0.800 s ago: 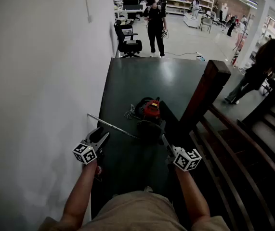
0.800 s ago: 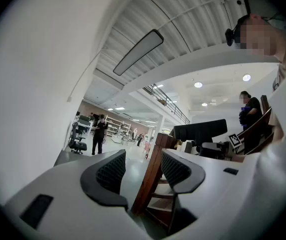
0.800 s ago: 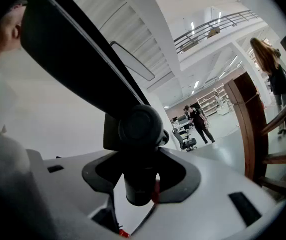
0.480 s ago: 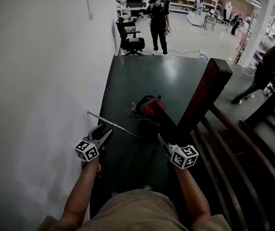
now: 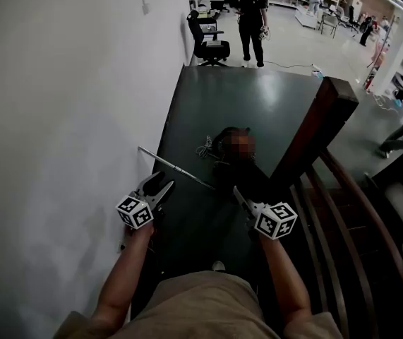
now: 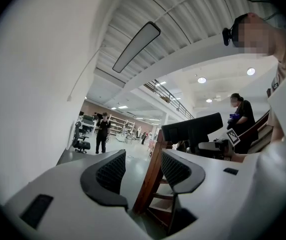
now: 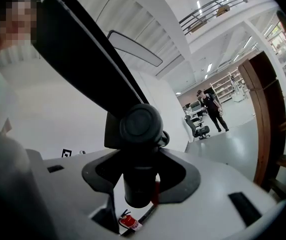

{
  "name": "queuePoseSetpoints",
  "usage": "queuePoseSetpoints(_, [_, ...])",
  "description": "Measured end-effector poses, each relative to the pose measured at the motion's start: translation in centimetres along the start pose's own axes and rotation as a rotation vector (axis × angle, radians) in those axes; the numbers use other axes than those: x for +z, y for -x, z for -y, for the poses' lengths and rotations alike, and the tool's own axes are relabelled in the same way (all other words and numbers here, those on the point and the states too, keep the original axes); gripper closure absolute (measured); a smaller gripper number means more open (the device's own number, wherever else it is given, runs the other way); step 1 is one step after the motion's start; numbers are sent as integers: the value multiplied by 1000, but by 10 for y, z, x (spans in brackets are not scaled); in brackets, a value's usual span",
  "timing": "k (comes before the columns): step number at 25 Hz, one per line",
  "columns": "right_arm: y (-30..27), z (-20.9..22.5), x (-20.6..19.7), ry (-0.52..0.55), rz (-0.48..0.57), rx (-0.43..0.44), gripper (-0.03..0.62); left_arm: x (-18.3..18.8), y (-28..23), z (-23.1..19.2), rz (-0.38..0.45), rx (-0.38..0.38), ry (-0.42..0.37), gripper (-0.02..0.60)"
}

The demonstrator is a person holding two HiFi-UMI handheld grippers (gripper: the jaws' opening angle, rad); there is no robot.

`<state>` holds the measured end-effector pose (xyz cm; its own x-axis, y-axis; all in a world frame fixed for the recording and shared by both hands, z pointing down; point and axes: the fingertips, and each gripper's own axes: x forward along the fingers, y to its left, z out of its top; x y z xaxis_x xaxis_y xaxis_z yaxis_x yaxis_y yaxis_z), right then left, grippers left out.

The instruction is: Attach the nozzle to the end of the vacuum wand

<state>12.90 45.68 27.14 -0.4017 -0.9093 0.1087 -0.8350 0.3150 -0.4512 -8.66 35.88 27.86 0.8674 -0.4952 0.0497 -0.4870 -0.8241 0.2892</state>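
Observation:
In the head view a thin metal vacuum wand (image 5: 176,168) lies slanted on the dark green landing, running from the white wall toward the vacuum body (image 5: 224,162), which a mosaic patch partly hides. My right gripper (image 5: 241,198) is shut on the neck of the black nozzle (image 5: 252,179), a little right of the wand's near end. In the right gripper view the right gripper (image 7: 140,180) clamps the nozzle's round neck (image 7: 138,134), and the wide flat head rises up-left. My left gripper (image 5: 157,188) hovers open beside the wand; the left gripper (image 6: 143,170) holds nothing.
A white wall (image 5: 60,119) borders the landing on the left. A wooden newel post (image 5: 315,129) and stair railing (image 5: 356,210) stand on the right. An office chair (image 5: 212,44) and a standing person (image 5: 250,16) are at the landing's far end. A small red fire extinguisher (image 7: 127,220) shows low down.
The head view has swung a little, so everything sits higher and further right. Both grippers keep about the same places. The right gripper still clamps the nozzle.

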Motion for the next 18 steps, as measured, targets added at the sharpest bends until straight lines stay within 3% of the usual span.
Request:
queuePoseSetpoints(3, [-11, 1, -5, -4, -8, 21, 401, -8, -2, -1, -18, 11, 12, 351])
queuePoseSetpoints(10, [-72, 17, -15, -49, 10, 42, 401, -29, -12, -58, -45, 40, 50, 351])
queuePoseSetpoints(18, [-164, 18, -1, -84, 16, 32, 401, -31, -15, -156, -56, 51, 92, 351])
